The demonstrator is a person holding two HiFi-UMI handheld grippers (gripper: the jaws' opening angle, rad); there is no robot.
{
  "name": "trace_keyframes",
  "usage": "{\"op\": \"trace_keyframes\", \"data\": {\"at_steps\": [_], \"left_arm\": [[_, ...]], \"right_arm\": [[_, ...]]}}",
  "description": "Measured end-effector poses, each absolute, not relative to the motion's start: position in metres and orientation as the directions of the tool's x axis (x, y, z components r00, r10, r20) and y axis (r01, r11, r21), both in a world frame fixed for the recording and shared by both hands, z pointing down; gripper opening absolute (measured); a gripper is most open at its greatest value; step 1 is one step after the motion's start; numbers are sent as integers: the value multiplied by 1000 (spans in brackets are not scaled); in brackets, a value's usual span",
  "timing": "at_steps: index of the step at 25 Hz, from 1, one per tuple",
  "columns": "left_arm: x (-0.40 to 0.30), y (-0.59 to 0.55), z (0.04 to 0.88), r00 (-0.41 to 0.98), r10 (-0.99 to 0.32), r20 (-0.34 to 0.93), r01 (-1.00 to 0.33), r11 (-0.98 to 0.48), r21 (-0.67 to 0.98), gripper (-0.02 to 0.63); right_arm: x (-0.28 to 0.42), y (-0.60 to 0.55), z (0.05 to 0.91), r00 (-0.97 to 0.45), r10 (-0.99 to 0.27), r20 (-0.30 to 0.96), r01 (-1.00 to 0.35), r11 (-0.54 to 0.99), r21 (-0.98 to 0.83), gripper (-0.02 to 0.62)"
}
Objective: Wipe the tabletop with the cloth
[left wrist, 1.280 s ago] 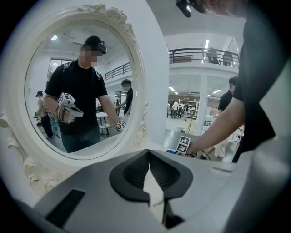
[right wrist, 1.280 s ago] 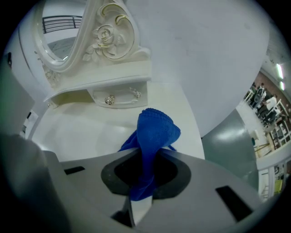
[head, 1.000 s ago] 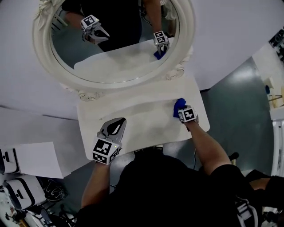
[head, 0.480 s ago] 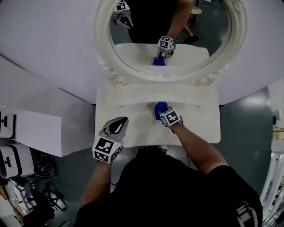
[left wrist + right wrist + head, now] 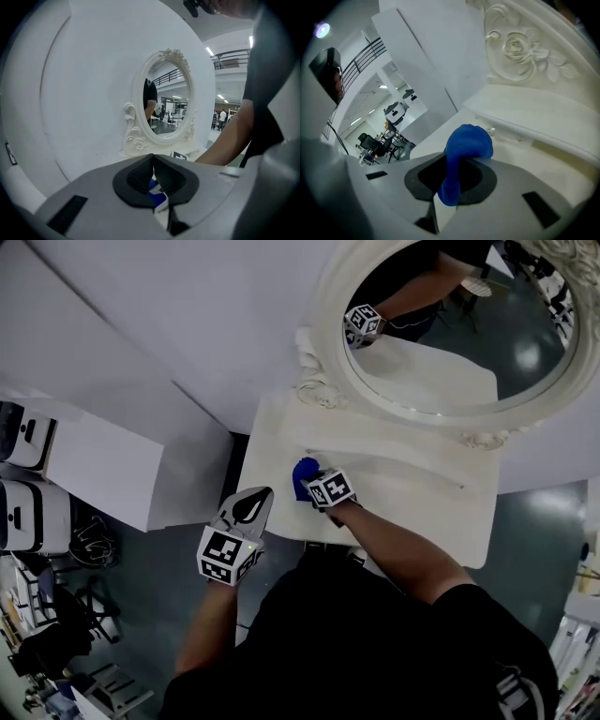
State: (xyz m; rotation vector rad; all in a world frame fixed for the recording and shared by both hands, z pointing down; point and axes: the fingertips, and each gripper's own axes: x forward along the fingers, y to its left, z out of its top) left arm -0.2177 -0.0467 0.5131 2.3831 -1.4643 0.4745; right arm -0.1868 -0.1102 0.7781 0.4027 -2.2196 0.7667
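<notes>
Leftward along the tabletop slides the right gripper, pinching the blue cloth; the left gripper, just to its left, hangs pressed together, empty.

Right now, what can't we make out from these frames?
1. Cloth-to-tabletop contact: in the right gripper view the cloth bulges over the jaws and covers it. In the head view the right gripper sits over it.
2. Near edge of the tabletop: partly covered by the person's arm in the head view.
3. Top of the mirror: cut off by the head view's edge.
4. Dirt or wiped streaks: too faint in any view.
</notes>
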Motion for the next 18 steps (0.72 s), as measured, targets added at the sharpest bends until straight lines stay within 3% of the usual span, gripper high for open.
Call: {"op": "trace_keyframes", "data": {"at_steps": [10, 18], "left_arm": [[-282, -18, 529, 339, -822, 458, -938, -333, 98, 14], [-310, -4, 541, 311, -822, 478, -948, -306, 90, 14]], "right_arm": [[-305, -21, 799, -658, 153, 738, -286, 855, -433, 43], [-332, -4, 824, -599, 186, 779, -249, 881, -402, 41]]}}
